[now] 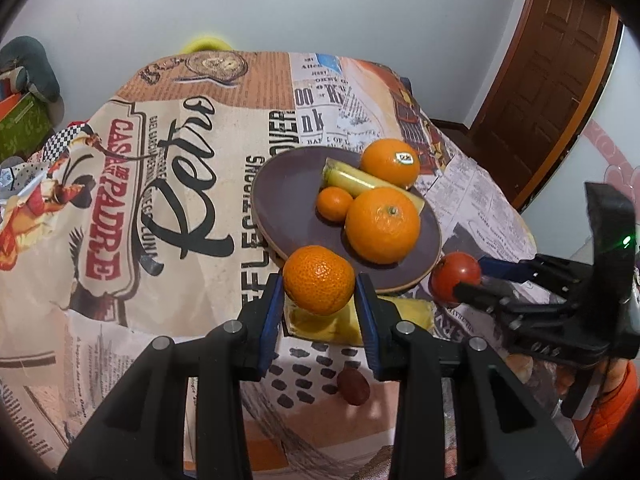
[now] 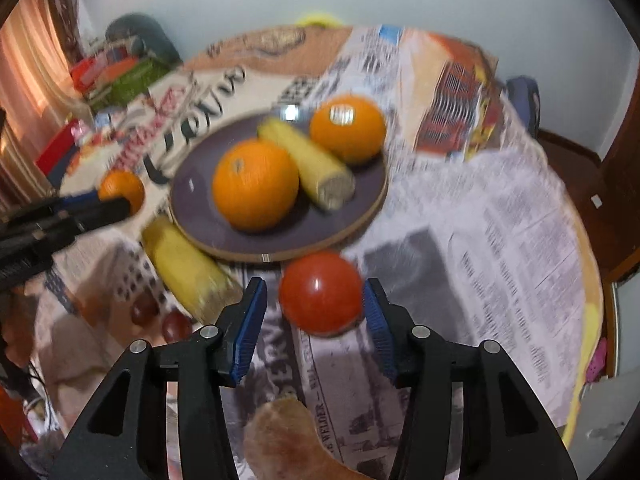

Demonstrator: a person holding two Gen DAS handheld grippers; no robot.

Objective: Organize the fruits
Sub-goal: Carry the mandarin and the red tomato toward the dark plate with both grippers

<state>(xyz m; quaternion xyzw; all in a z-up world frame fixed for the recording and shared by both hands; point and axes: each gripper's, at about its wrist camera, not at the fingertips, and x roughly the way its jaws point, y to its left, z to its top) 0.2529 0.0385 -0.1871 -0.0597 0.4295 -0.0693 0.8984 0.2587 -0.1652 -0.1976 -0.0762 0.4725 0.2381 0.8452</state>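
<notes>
Left claw [image 1: 319, 280] clamped on mandarin [image 1: 319, 279], pebbled skin, held above near rim of plate [image 1: 280, 184]. Right claw [image 2: 316, 306]: blue ribbed pads flank smooth glossy tomato [image 2: 321, 291]; left view shows it lifted, gripped. Round dark plate with pale edge on printed cloth over counter [image 1: 168, 208] carries two large oranges, small mandarin, corn cob [image 2: 308, 160], long axis diagonal, cut end toward right claw. Second cob [image 2: 188, 268] off-plate, beside rim.

Plate [image 1: 280, 200] dull purple, tan rim. Oranges [image 1: 382, 224] bright orange. Tomato [image 2: 320, 292] glossy red. Corn [image 2: 316, 164] pale yellow. Tablecloth [image 1: 120, 200] newsprint-collage pattern. Gripper pads [image 2: 250, 328] blue.
</notes>
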